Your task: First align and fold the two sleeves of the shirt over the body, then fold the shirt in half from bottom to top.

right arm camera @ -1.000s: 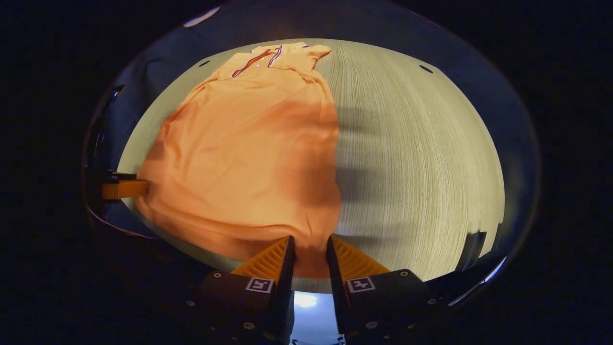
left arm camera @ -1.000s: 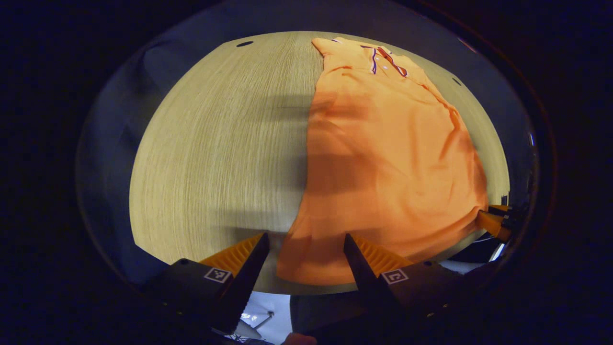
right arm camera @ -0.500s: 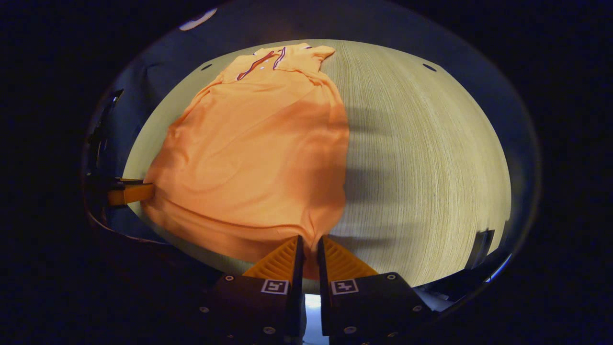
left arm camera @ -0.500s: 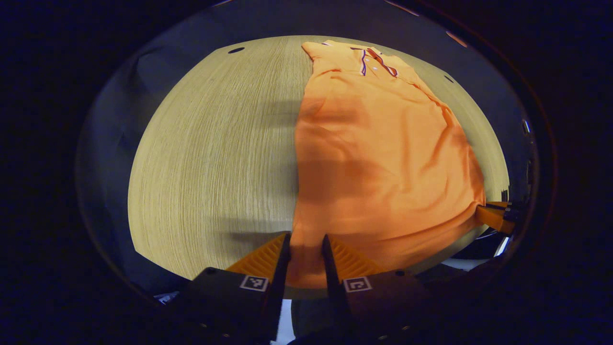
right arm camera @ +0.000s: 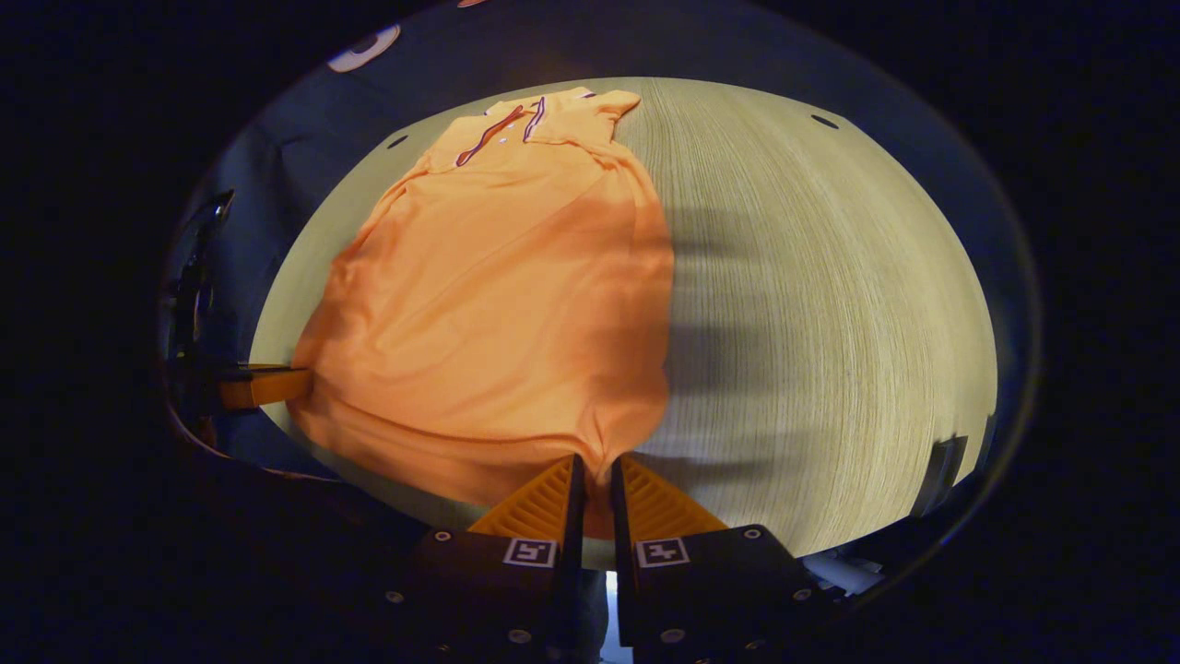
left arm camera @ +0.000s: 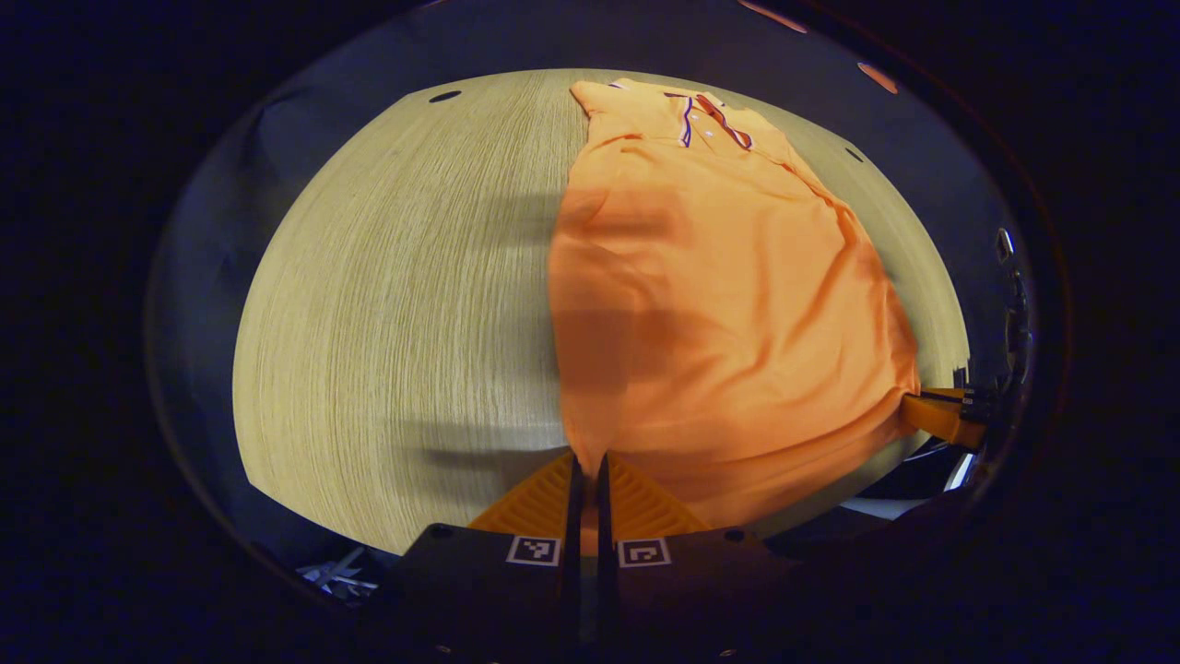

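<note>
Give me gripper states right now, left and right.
Left gripper: closed, pinching the shirt at its near hem corner.
Right gripper: closed, pinching the shirt's other near hem corner.

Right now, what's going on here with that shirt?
A person holds a gripper in each hand. The left gripper and the right gripper are each shut on a bottom corner of the orange shirt. It lies flat on the table, sleeves already folded in; the bottom-to-top fold comes next.

matt cloth shirt (left arm camera: 728, 304), wood-grain table (left arm camera: 396, 304)
</note>
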Available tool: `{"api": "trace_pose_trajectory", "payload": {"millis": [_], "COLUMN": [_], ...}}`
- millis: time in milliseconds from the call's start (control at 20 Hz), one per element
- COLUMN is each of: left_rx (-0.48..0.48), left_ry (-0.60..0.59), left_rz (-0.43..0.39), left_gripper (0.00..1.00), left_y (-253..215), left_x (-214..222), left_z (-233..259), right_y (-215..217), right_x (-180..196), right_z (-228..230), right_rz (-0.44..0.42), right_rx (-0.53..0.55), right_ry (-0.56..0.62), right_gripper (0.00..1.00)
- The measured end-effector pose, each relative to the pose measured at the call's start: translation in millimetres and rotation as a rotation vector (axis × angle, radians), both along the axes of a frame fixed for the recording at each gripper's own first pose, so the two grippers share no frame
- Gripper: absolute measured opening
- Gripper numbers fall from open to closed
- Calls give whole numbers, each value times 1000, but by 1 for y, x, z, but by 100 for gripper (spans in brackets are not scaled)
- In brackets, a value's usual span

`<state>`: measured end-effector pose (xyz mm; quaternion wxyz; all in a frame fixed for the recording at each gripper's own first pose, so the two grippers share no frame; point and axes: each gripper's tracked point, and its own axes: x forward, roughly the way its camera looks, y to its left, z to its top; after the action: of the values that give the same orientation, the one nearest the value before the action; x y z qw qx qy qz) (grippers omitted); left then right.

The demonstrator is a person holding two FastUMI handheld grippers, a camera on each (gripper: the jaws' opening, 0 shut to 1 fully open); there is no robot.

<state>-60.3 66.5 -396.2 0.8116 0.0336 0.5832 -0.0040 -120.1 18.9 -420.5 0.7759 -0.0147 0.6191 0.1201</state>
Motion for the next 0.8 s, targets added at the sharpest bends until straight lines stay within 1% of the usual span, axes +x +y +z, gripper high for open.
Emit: {"api": "trace_pose_trajectory", "payload": {"millis": [50,150,200,250,300,400,450,500,600,650,750,800], "left_rx": [0,4,11,16,18,6,-15,-30,-89,-101,-122,-142], "left_ry": [1,3,5,6,6,5,10,7,7,-10,-34,-55], "left_rz": [-6,-16,-23,-32,-39,-59,-61,-87,-76,-71,-56,-46], "left_gripper": [8,8,8,8,8,8,8,1,1,1,1,1], "left_y": [-1,-2,-3,-3,-3,-6,-10,-12,-22,-24,-28,-31], "left_x": [0,1,2,4,4,5,6,6,10,16,25,30], "left_z": [0,0,-1,-2,-2,-2,-6,0,0,4,14,21], "right_y": [-2,-4,-4,0,1,1,0,3,11,8,10,18], "right_x": [-1,4,1,2,3,2,2,1,5,8,14,17], "right_z": [-1,1,-12,2,-2,0,2,0,5,3,7,11], "right_rz": [-4,36,41,66,93,97,69,49,-7,-39,-75,-98], "right_rx": [-23,-80,-96,-102,-116,-111,-99,-67,27,39,88,149], "right_ry": [8,-8,-19,-38,-38,-15,-6,12,13,18,16,24], "right_gripper": [17,17,12,7,7,6,6,7,7,7,7,7]}}
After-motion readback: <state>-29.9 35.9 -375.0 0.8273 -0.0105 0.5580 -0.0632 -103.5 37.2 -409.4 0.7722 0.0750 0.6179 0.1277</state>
